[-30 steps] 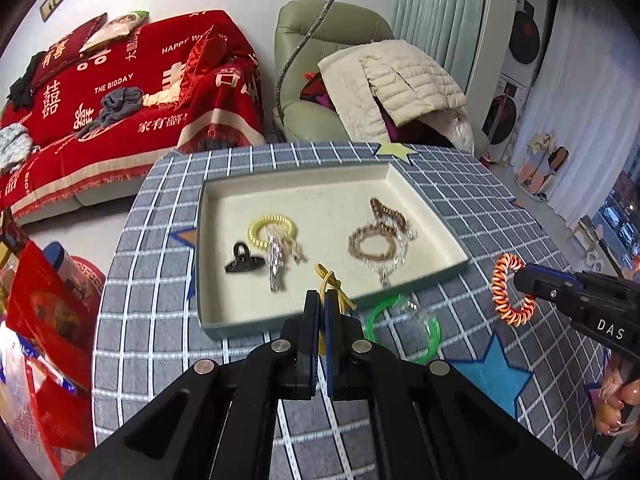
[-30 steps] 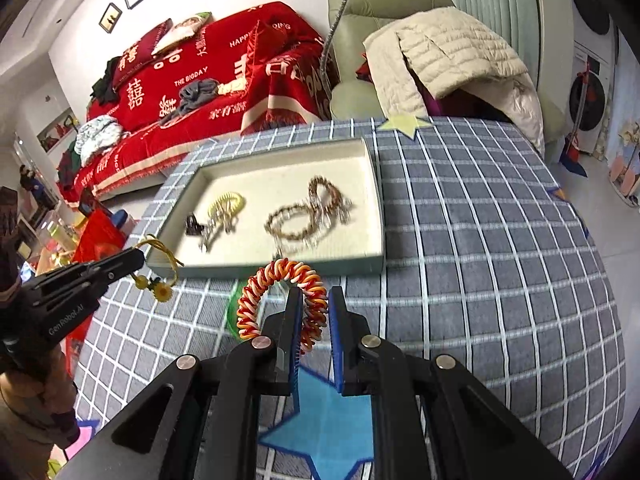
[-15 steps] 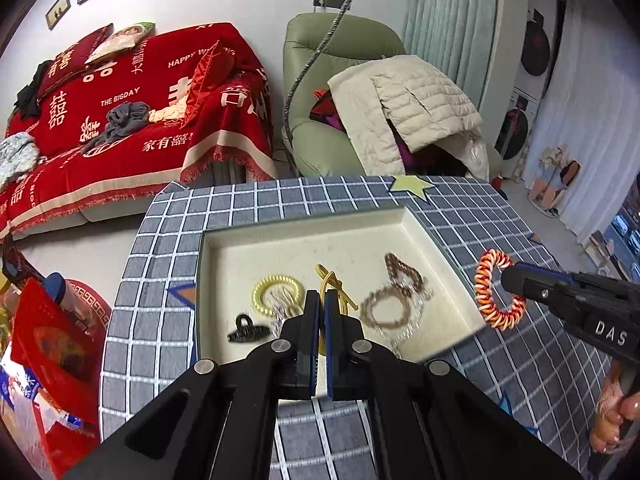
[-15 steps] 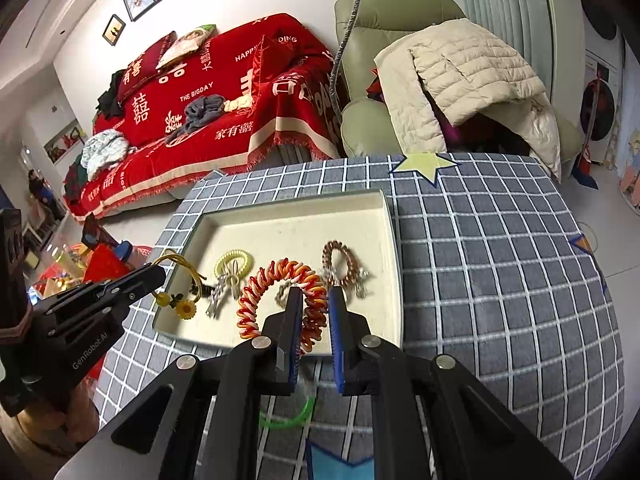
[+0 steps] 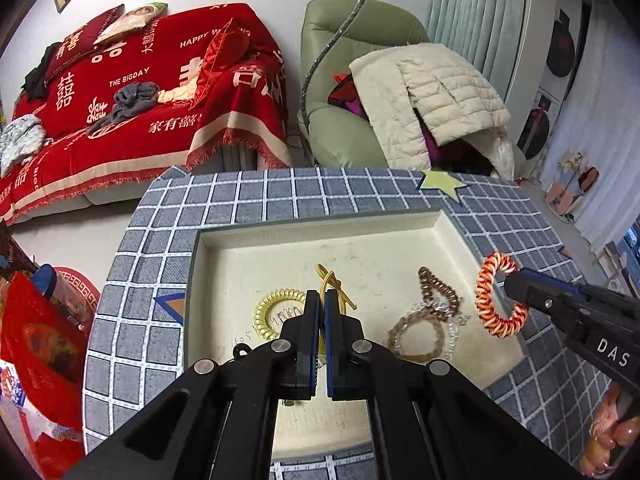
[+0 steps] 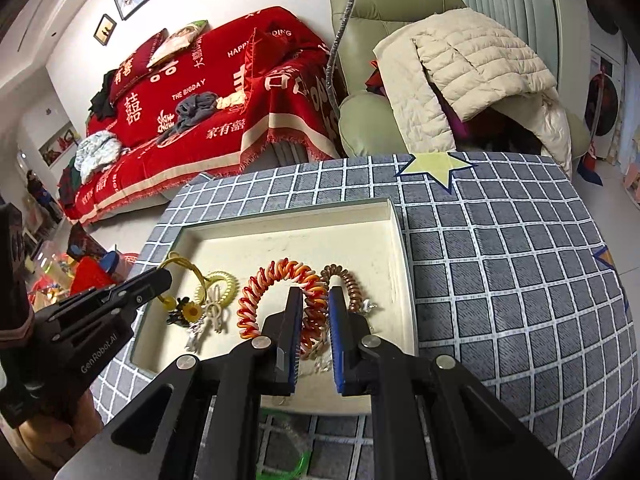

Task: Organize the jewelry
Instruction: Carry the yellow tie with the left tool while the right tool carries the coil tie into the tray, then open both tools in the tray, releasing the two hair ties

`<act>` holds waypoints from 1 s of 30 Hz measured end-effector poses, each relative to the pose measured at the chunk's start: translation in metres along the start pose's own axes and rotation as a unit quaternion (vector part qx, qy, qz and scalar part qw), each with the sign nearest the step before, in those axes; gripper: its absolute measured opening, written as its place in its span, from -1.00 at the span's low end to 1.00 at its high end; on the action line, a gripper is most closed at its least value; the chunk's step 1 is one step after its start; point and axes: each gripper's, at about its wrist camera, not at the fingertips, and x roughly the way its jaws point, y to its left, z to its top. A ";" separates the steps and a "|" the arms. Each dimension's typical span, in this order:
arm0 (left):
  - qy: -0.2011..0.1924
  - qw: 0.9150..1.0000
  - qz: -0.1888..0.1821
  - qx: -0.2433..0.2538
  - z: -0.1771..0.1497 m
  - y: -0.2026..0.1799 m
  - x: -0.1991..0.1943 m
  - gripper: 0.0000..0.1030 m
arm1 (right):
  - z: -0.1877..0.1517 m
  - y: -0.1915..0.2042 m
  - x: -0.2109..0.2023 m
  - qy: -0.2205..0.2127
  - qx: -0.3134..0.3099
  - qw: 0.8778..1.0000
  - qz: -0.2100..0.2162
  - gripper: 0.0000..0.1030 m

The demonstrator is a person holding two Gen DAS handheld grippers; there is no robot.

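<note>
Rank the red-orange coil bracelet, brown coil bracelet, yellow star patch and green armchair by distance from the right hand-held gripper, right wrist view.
1. red-orange coil bracelet, clamped in the right hand-held gripper
2. brown coil bracelet, just right, in the tray
3. yellow star patch, far table edge
4. green armchair, beyond the table

Inside the tray (image 5: 448, 222), bare floor lies open toward twelve o'clock, while the yellow coil tie (image 5: 272, 314) at nine o'clock and the beaded bracelets (image 5: 430, 320) at three o'clock crowd the near half.
</note>
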 end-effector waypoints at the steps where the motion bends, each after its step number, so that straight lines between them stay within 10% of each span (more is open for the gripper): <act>1: 0.003 1.000 0.004 0.003 -0.002 -0.001 0.004 -0.55 | 0.000 -0.001 0.004 0.002 0.000 1.000 -0.002 -0.73; 30: 0.045 0.995 0.055 0.065 -0.033 -0.027 0.052 -0.54 | -0.030 -0.014 0.065 0.061 0.005 0.998 -0.017 -0.71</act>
